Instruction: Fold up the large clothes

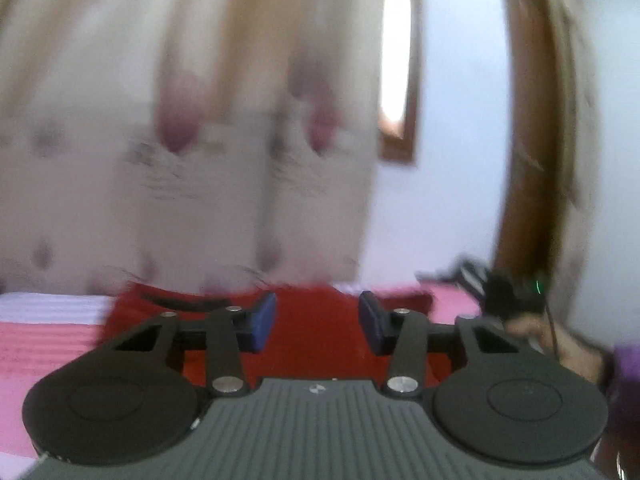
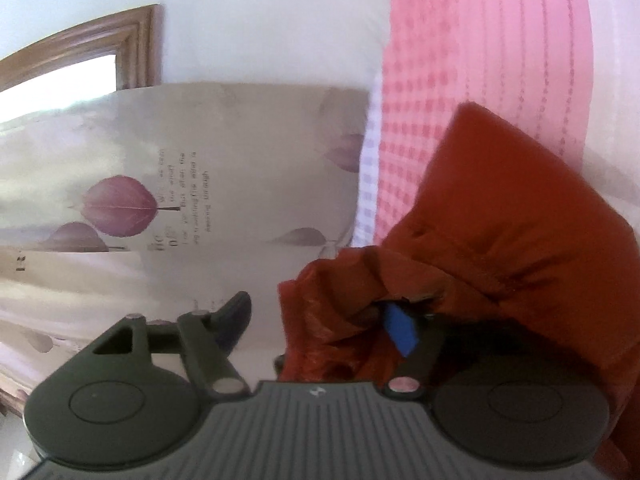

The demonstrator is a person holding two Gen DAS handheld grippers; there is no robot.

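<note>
Red fabric, a large garment (image 1: 312, 328), lies spread on a pink and white striped bedcover (image 1: 48, 340), directly beyond and beneath the left gripper (image 1: 317, 322). That gripper's jaws stand apart with a clear gap between the blue pads (image 1: 262, 322), and nothing is held between them. Ahead of the jaws hangs a cream curtain (image 1: 180, 120) printed with purple leaves, blurred. To the right of the jaws are a pale wall (image 1: 452, 160), a wood-framed window (image 1: 398, 60), and a dark device with a green light (image 1: 512, 292), too blurred to identify.

In the right wrist view, the right gripper (image 2: 320, 320) is tilted sideways. The red garment (image 2: 500, 240) drapes over its right finger, hiding most of it; only a blue pad (image 2: 402, 330) peeks out. The left finger (image 2: 234, 316) stands bare and well apart, so the jaws are wide, with bunched cloth between them. Beyond lie the bedcover (image 2: 480, 60) and curtain (image 2: 200, 180).
</note>
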